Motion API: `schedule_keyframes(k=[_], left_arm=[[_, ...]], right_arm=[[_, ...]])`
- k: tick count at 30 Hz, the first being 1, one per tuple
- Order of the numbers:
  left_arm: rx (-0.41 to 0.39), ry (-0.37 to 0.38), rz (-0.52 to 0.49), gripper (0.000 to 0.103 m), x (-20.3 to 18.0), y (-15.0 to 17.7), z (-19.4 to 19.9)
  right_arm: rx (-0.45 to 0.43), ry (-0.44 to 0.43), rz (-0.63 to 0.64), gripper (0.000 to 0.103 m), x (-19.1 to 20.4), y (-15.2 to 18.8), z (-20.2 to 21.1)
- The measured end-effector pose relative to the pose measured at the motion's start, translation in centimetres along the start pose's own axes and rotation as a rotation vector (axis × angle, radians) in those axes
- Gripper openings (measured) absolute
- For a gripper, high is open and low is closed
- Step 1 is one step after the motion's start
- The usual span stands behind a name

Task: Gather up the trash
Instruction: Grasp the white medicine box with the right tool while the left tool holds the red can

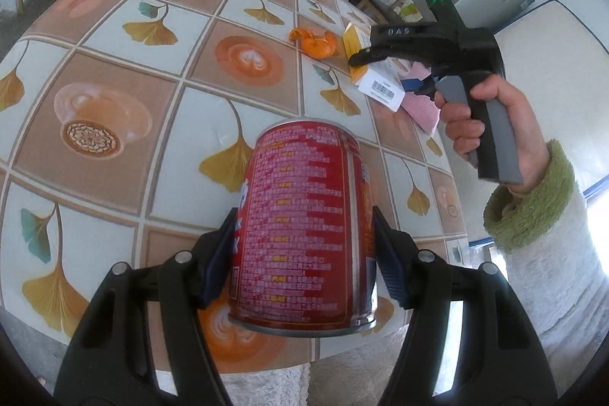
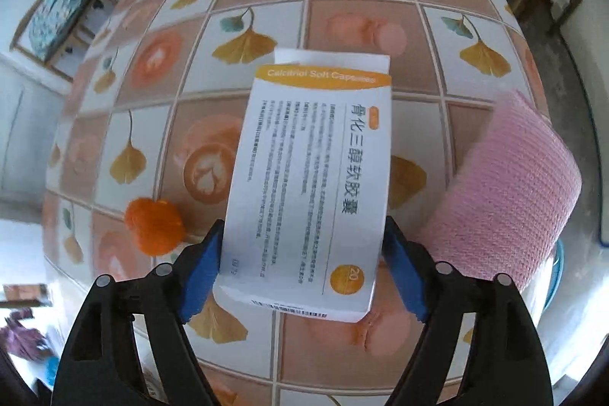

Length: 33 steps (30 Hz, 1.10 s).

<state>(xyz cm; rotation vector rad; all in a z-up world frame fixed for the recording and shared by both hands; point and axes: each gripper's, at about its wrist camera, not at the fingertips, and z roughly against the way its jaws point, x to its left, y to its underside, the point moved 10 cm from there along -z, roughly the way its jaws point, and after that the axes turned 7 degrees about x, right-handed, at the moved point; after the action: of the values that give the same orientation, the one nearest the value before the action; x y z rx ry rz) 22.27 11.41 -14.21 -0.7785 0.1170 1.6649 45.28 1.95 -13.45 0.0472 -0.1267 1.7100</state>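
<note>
Left hand-held gripper (image 1: pixel 304 253): jaws spread about a can's width and pressed against both sides of a red can (image 1: pixel 304 223). Blue pads (image 1: pixel 219 261) bear on the can's lower half, left and right. The can stands roughly upright between them, tilted slightly, its silver bottom rim showing near the front edge of the tabletop (image 1: pixel 114 71). Whether the can rests on the tabletop or is lifted off it cannot be told.

Right hand-held gripper (image 2: pixel 302 273): jaws parted to the width of a white medicine box (image 2: pixel 312 177) and closed on its two long edges near the barcode end. The box carries an orange band at its far end, reading "Calcitriol Soft Capsules", and its far flap is open. It points away from the camera over the tabletop (image 2: pixel 361 6).

In the left wrist view, the right hand-held gripper (image 1: pixel 361 58) appears near the tabletop's right edge, gripped by a hand (image 1: pixel 491 124) in a green-cuffed fleece sleeve; the medicine box (image 1: pixel 375 78) sits at its tip.

Orange peel (image 2: pixel 154 225) lies on the tabletop just left of the box. A pink knitted cloth (image 2: pixel 502 196) lies at the right, near the tabletop's edge.
</note>
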Motion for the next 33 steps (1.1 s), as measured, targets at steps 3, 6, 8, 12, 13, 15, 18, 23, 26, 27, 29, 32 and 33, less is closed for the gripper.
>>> schedule_keyframes(k=[3,6,8,12,13,15,18,23,26,27,29,32,33], left_arm=[[-0.005,-0.001,0.004,0.063,0.0,0.1,0.1],[-0.008,-0.005,0.005,0.063,0.1,0.0,0.1],[-0.008,-0.009,0.004,0.063,0.1,0.0,0.1],[-0.007,-0.021,0.000,0.063,0.0,0.0,-0.1],[-0.007,-0.027,-0.003,0.063,-0.1,-0.1,-0.1],[-0.006,-0.041,-0.010,0.063,-0.2,-0.1,-0.2],[-0.003,-0.056,-0.016,0.063,-0.3,0.0,-0.3],[0.001,-0.078,-0.023,0.063,-0.4,0.0,-0.4],[-0.001,-0.087,-0.019,0.062,-0.4,-0.1,-0.4],[-0.001,-0.090,-0.018,0.062,-0.4,-0.1,-0.4],[-0.004,-0.098,-0.014,0.062,-0.4,0.0,-0.4],[-0.010,-0.118,-0.010,0.062,-0.3,0.0,0.1],[-0.016,-0.126,-0.009,0.062,-0.3,-0.1,0.4]], right_arm=[[0.001,-0.010,-0.002,0.072,-0.1,1.5,0.7],[-0.009,-0.033,-0.001,0.072,-0.6,3.9,1.9],[-0.016,-0.048,0.013,0.072,-0.6,5.8,2.8],[-0.027,-0.086,0.058,0.072,-0.7,11.1,4.3],[-0.025,-0.089,0.071,0.072,-0.8,12.6,4.5],[-0.021,-0.096,0.085,0.072,-1.1,15.3,4.6],[-0.024,-0.068,0.103,0.072,-1.9,18.0,4.8],[-0.044,-0.021,0.147,0.076,-2.5,20.0,4.5],[-0.071,0.001,0.150,0.076,-2.6,19.6,4.1],[-0.078,0.004,0.156,0.076,-2.5,19.4,3.9],[-0.087,0.004,0.155,0.076,-2.4,19.1,3.4],[-0.114,-0.017,0.139,0.072,-2.6,19.0,3.4],[-0.122,-0.043,0.127,0.070,-2.7,19.1,3.6]])
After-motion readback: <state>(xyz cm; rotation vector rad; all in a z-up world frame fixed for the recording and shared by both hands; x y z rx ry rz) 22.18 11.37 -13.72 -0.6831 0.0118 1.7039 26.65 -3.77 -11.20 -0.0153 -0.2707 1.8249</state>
